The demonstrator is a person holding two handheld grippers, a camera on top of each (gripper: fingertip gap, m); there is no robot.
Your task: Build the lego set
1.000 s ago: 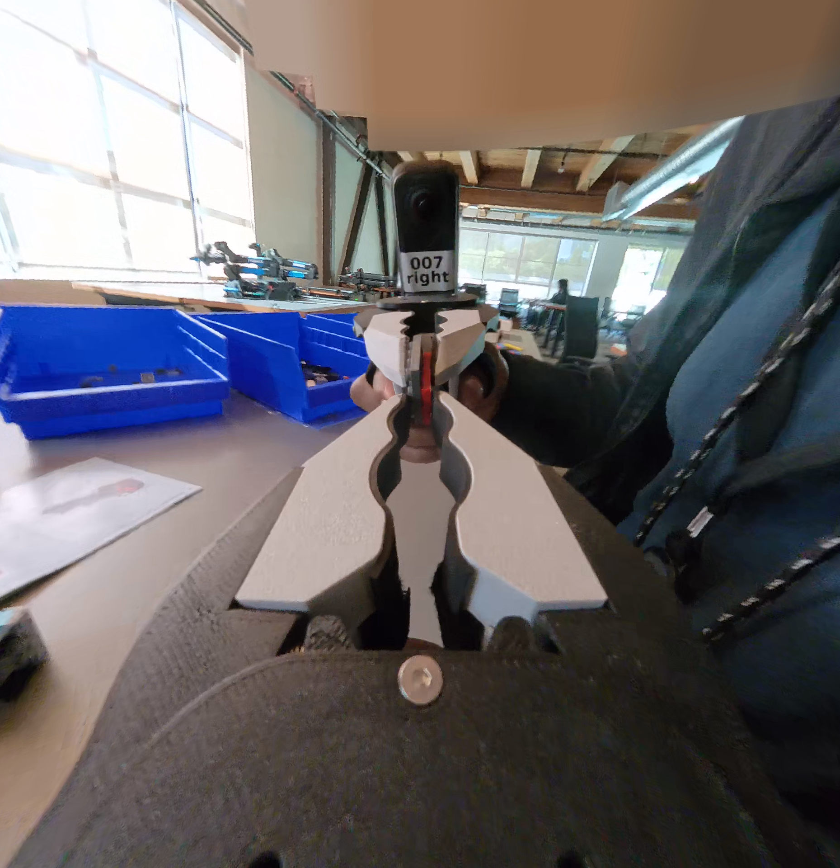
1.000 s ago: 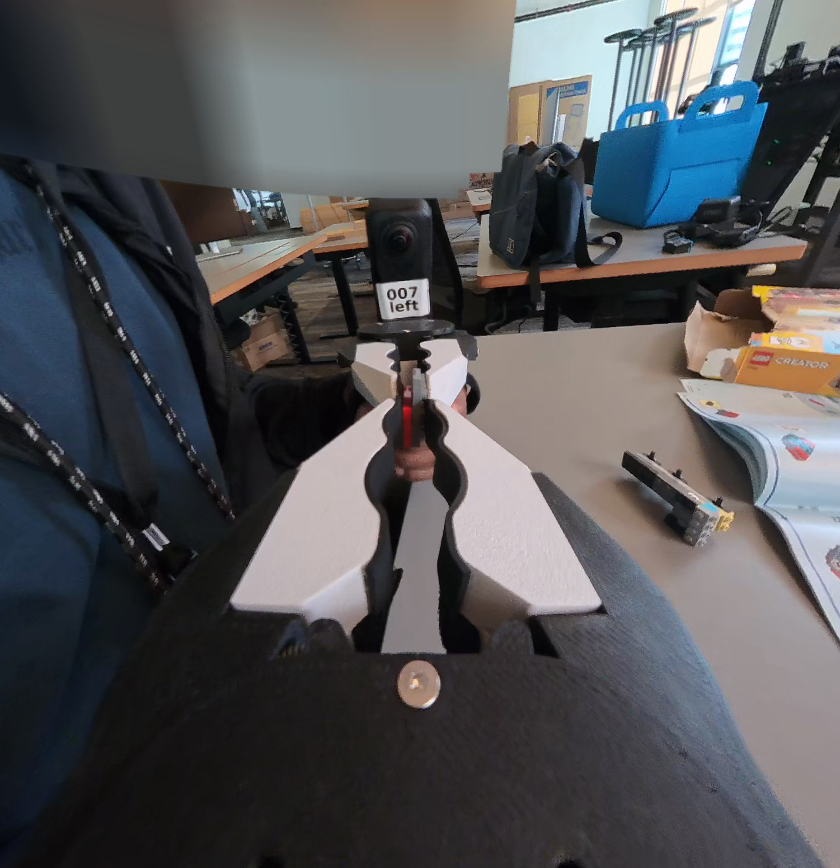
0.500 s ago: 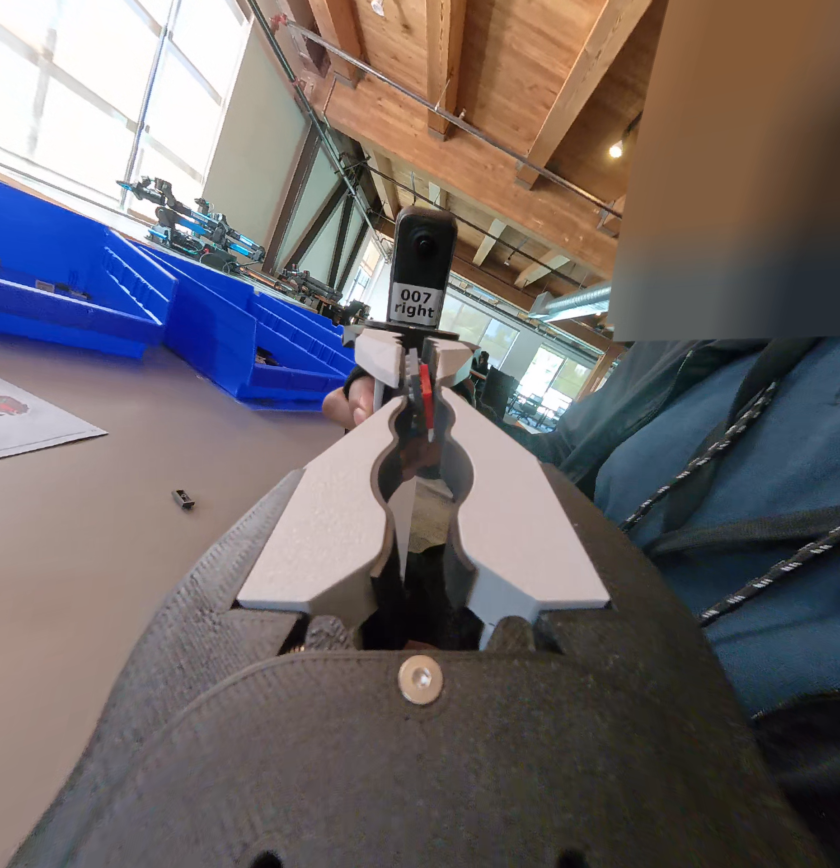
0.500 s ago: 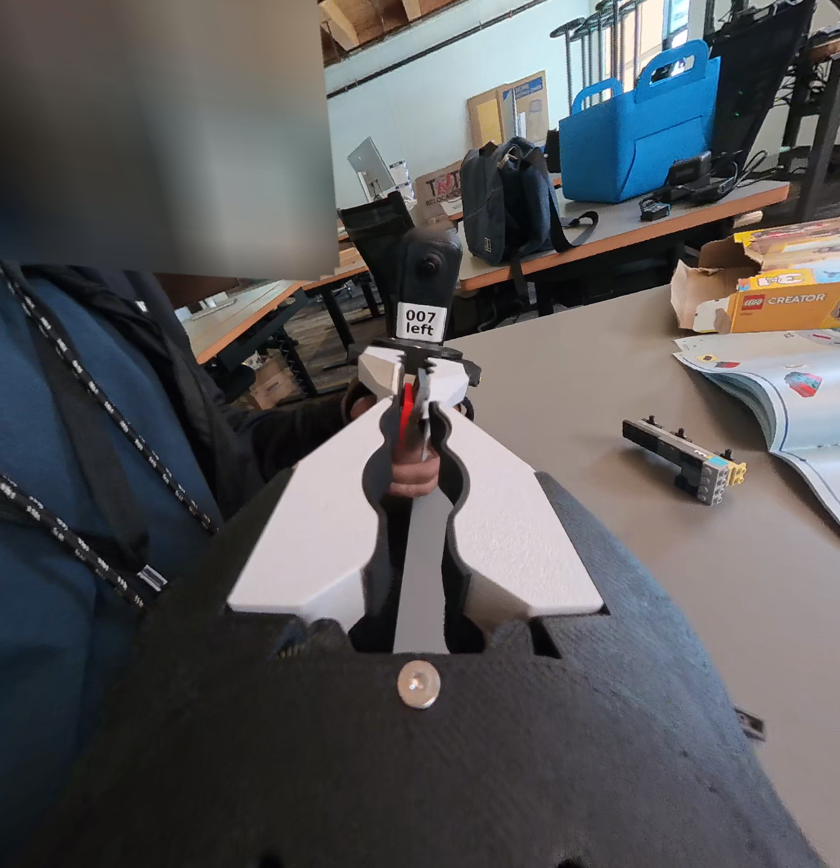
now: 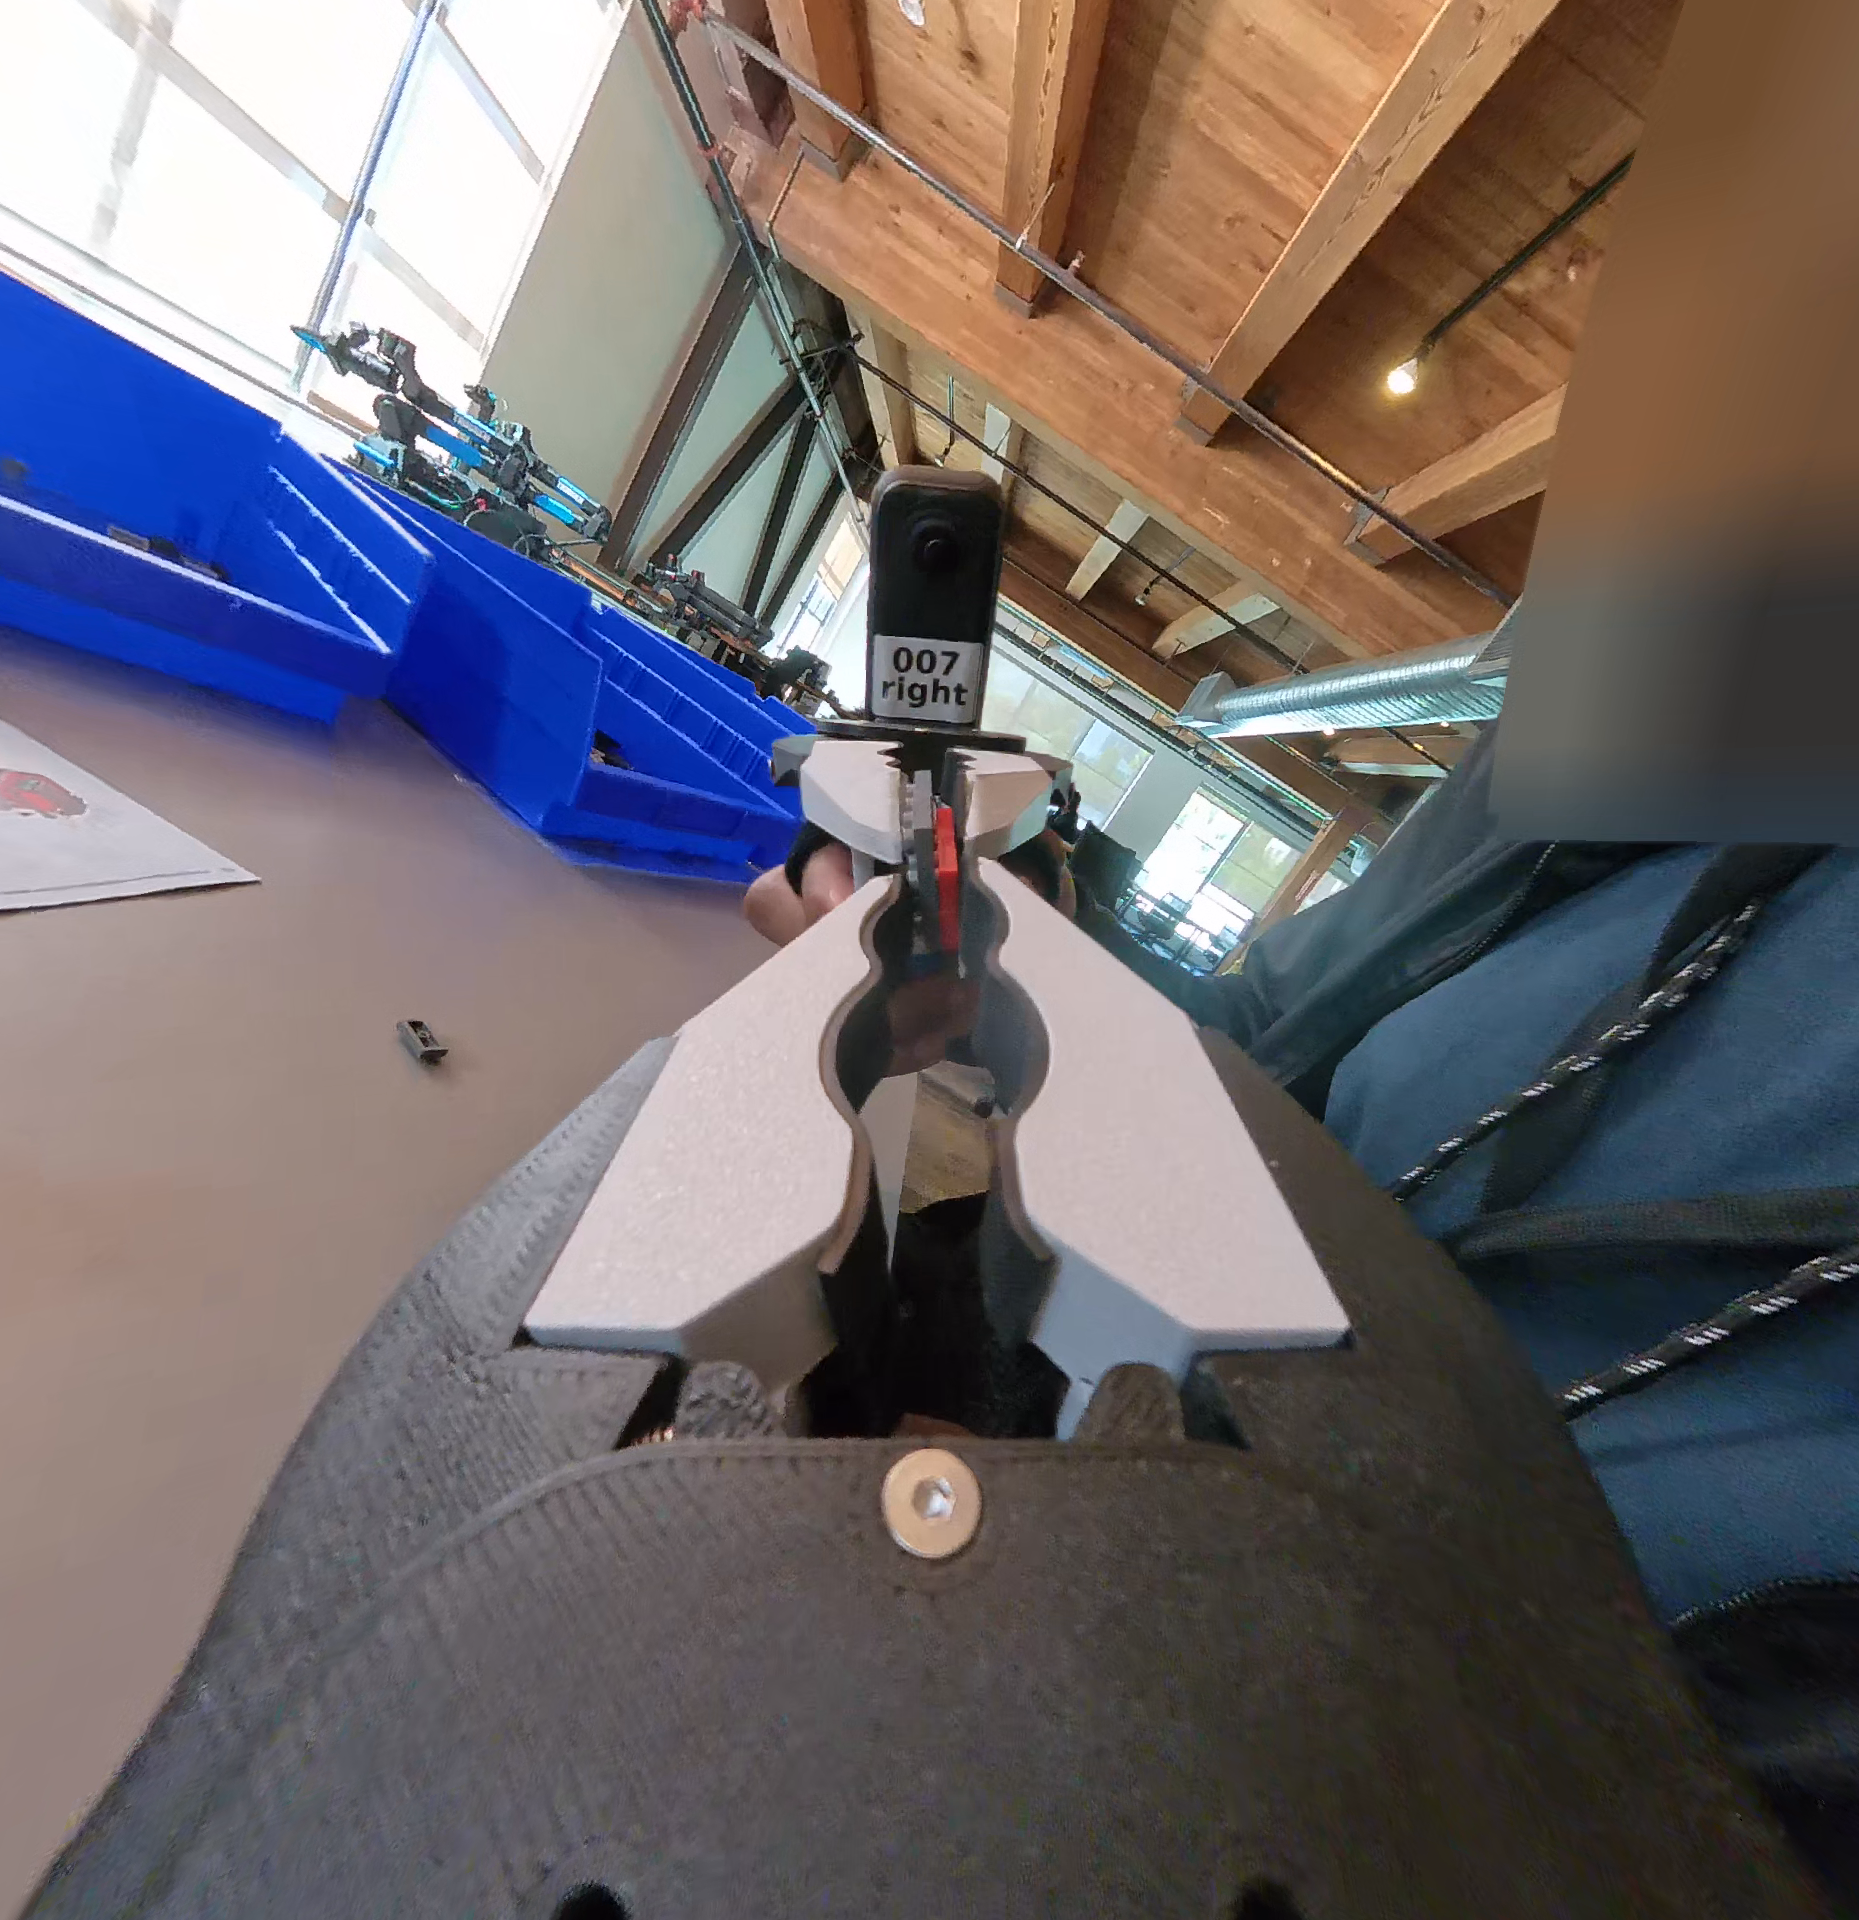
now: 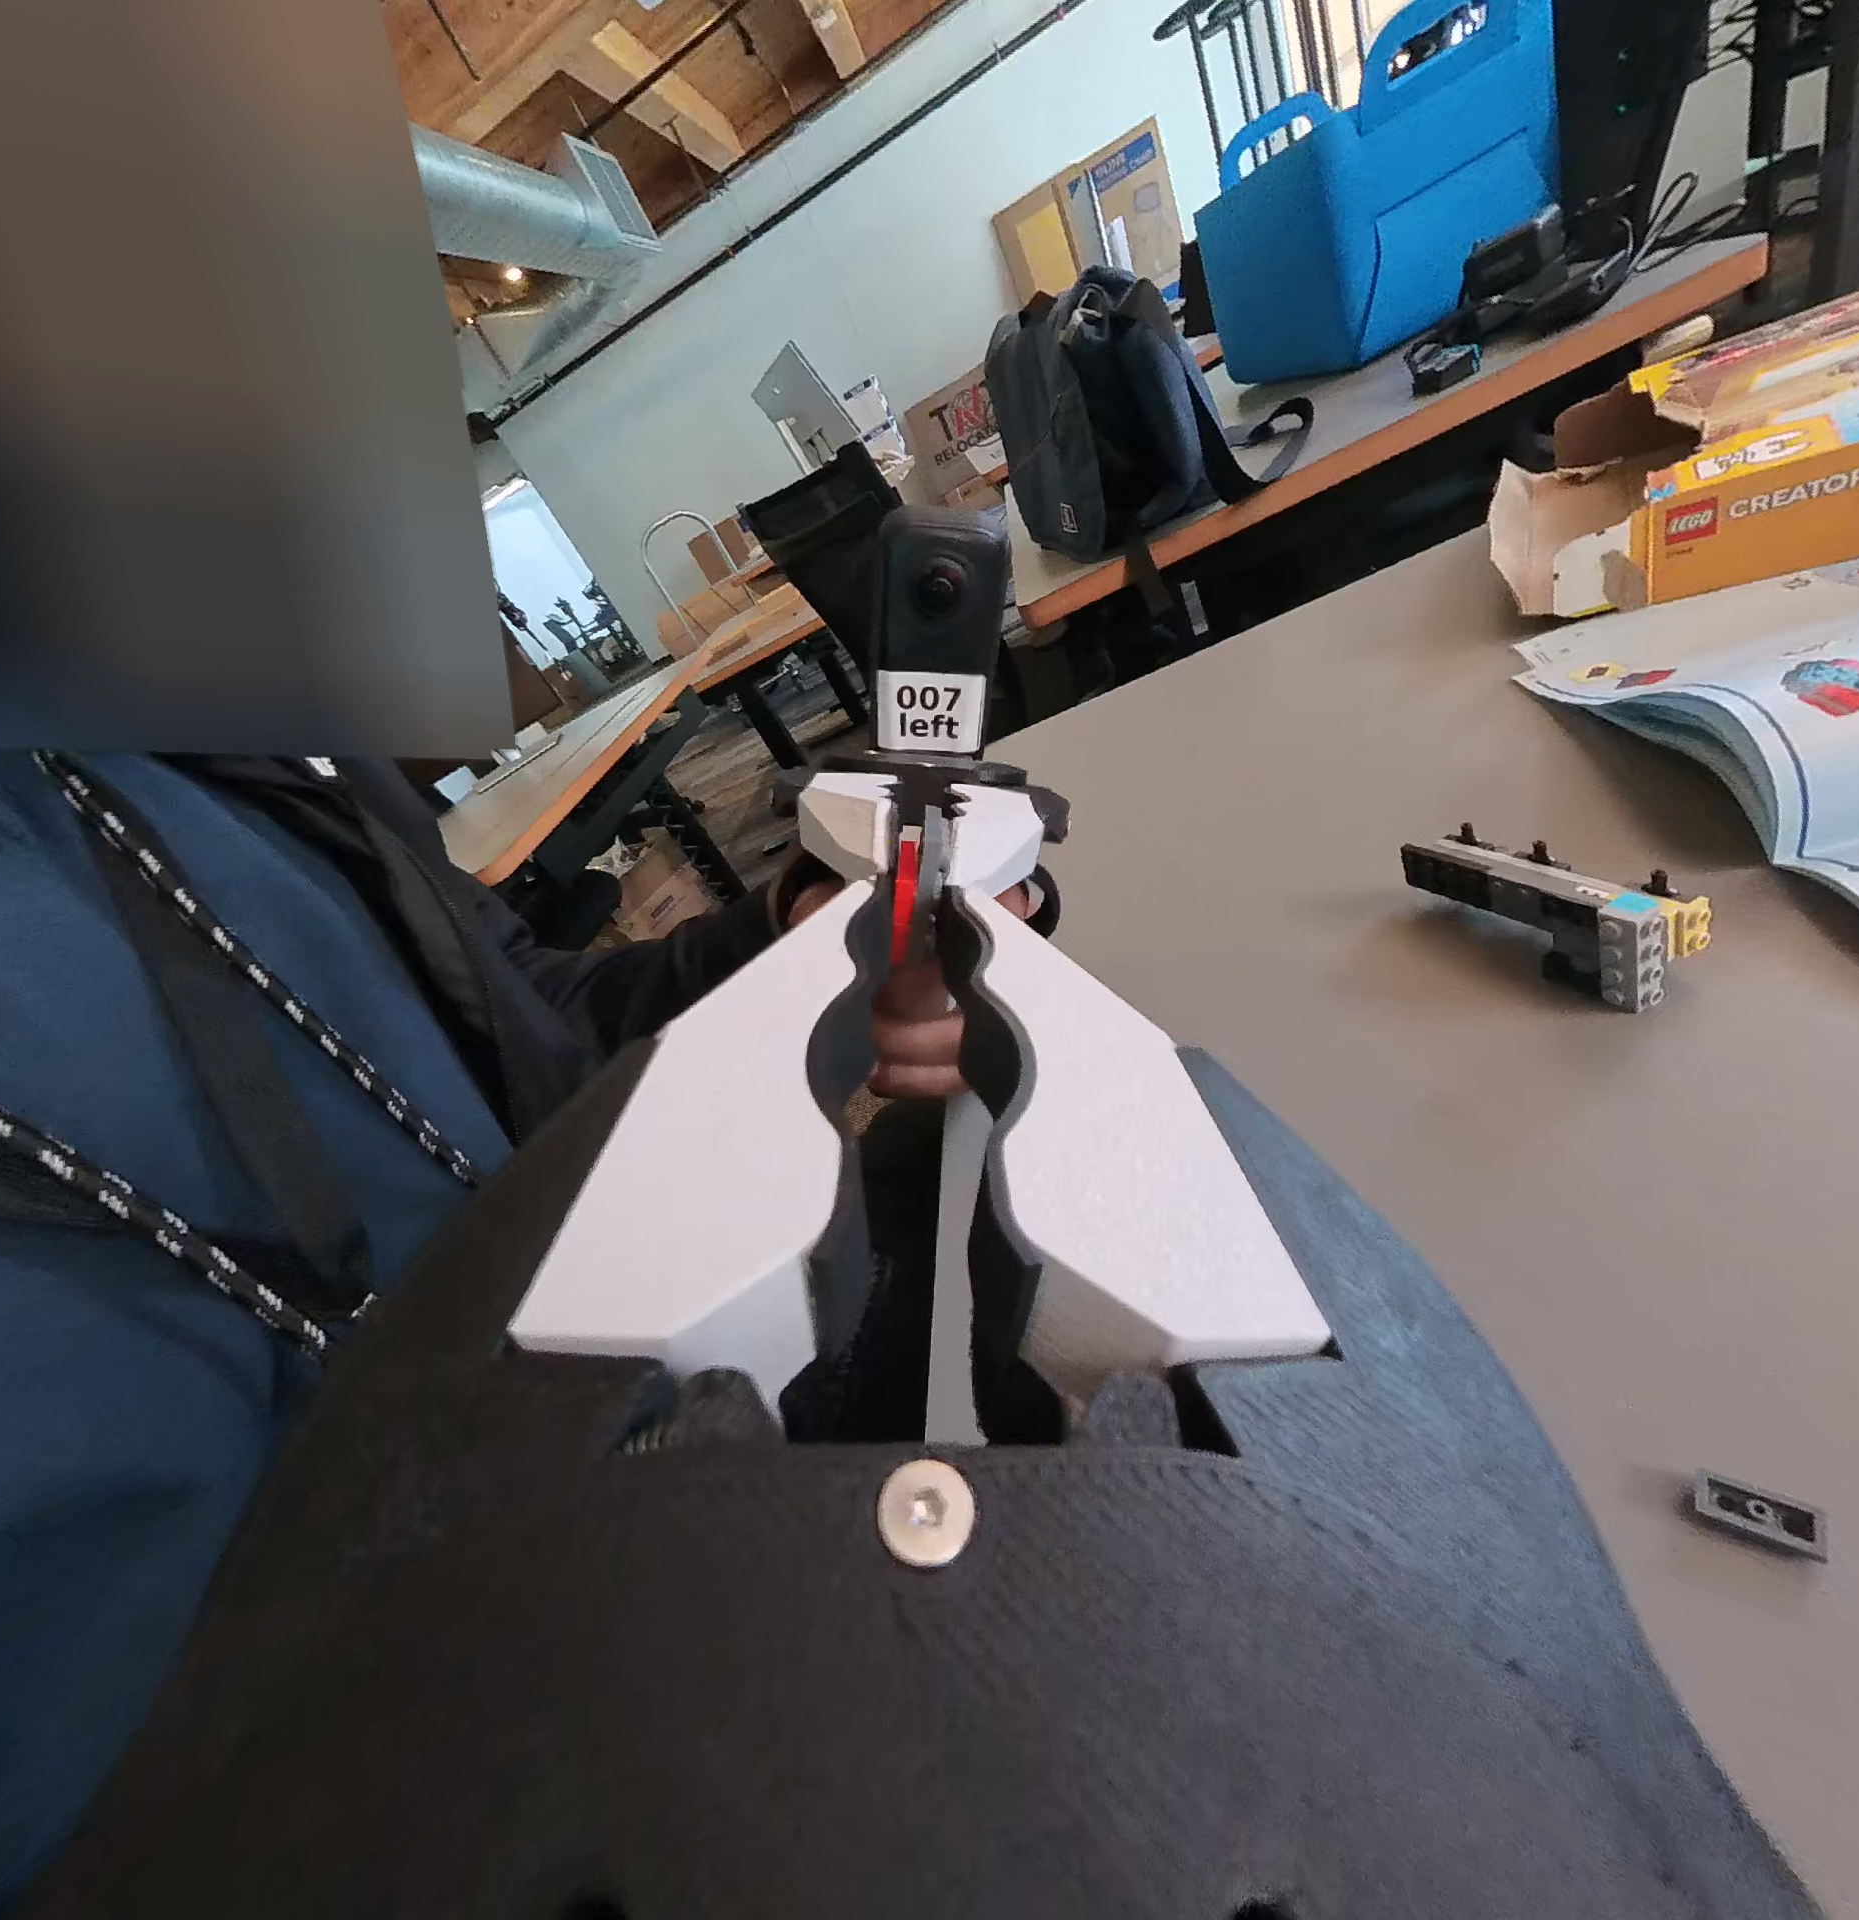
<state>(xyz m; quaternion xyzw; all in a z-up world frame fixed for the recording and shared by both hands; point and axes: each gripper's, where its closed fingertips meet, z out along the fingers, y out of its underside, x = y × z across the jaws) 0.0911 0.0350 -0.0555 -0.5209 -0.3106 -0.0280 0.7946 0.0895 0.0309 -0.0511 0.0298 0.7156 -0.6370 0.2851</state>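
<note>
From the left wrist view, you held the left claw (image 5: 930, 940) nose to nose with the right claw (image 5: 920, 821), both pinched narrow on a thin red and grey lego piece (image 5: 937, 883) raised above the tabletop (image 5: 281, 1091). A slip looked the main hazard — two opposed grips on one sliver could twist it loose or let it drop. A tiny dark piece (image 5: 422, 1041) lay alone to your left, the blue bins (image 5: 509, 665) well beyond.

From the right wrist view, the right claw (image 6: 920, 914) met the left claw (image 6: 920, 831) on the same red piece (image 6: 907, 883). The partly built dark lego strip (image 6: 1559, 914) sat well apart, near the instruction booklet (image 6: 1756, 727) — open room lay between, though a flat grey plate (image 6: 1758, 1512) rested close under your right side.
</note>
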